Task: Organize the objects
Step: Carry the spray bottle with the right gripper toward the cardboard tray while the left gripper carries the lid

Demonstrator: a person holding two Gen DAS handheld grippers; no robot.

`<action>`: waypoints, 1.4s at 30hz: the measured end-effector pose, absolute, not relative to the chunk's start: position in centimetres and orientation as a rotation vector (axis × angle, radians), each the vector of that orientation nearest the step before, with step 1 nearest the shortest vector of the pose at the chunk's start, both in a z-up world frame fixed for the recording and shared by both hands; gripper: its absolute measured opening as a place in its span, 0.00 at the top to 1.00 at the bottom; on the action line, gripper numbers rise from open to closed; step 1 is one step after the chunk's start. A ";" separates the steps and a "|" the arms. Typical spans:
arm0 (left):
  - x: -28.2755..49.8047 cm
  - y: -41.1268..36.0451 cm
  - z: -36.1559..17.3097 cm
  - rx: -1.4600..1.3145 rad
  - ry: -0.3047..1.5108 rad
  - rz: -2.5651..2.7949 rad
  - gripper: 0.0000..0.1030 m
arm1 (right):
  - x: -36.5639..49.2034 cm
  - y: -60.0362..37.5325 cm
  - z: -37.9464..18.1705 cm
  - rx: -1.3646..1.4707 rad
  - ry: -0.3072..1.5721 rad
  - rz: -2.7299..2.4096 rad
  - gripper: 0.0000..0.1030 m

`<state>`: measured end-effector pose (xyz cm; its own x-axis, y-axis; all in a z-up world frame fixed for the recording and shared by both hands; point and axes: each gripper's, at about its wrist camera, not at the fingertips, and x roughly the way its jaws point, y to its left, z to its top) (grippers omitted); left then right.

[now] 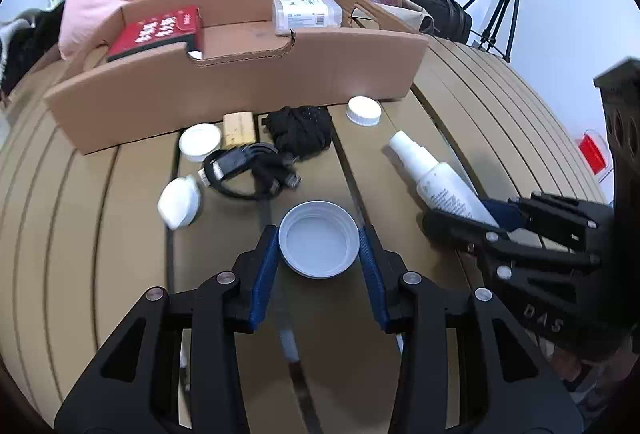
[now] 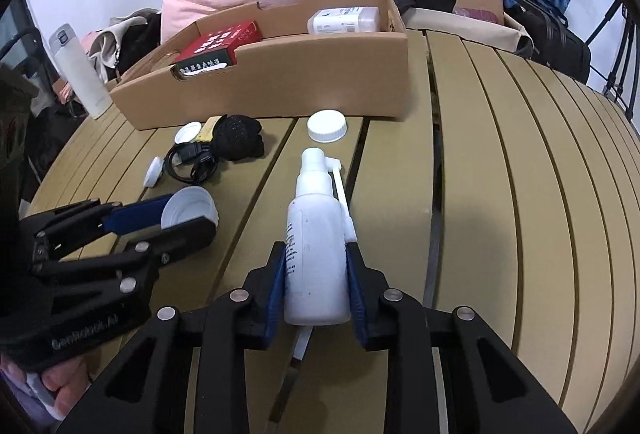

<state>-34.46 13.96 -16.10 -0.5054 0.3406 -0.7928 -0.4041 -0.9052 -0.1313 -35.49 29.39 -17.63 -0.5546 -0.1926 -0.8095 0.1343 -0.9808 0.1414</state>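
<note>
Both grippers engaged on loose items before the cardboard box.

Left gripper (image 1: pixel 319 246) clasps the upturned white lid (image 1: pixel 319 244); right gripper (image 2: pixel 316 274) clamps the spray bottle (image 2: pixel 316 246) lying on the table (image 2: pixel 500 194), presumably for boxing. Cardboard box (image 2: pixel 280 90) holds a red carton (image 2: pixel 218 44) and a clear bottle (image 2: pixel 344 20).

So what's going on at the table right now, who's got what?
A person is working two handheld grippers over the slatted table. The left gripper is closed on a white lid; the right gripper has its blue pads against the white spray bottle. A red box and a clear bottle already sit in the cardboard tray. Cables, caps and a black pouch remain outside it.
</note>
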 end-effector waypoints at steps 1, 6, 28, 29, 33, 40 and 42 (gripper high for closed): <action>-33.7 13.7 -15.5 -1.229 0.109 2.419 0.65 | -35.2 29.3 -17.4 1.370 -0.098 -2.613 0.71; -28.2 10.2 -10.3 -1.168 0.051 2.475 0.65 | -31.3 28.6 -14.3 1.279 -0.082 -2.615 0.71; -29.4 6.2 -0.3 -1.115 -0.073 2.455 0.65 | -25.6 28.7 -3.5 1.068 -0.156 -2.581 0.71; -32.4 6.7 -0.1 -1.111 -0.070 2.461 0.65 | -28.8 28.8 -2.9 1.065 -0.192 -2.568 0.71; -43.2 9.1 -1.7 -1.182 -0.065 2.481 0.65 | -40.4 27.8 -4.2 1.180 -0.275 -2.508 0.71; -56.5 11.3 -8.6 -1.285 -0.024 2.531 0.65 | -57.4 26.4 -11.4 1.451 -0.369 -2.431 0.71; -59.0 11.2 -10.4 -1.334 -0.046 2.518 0.65 | -60.1 26.6 -12.9 1.491 -0.404 -2.428 0.71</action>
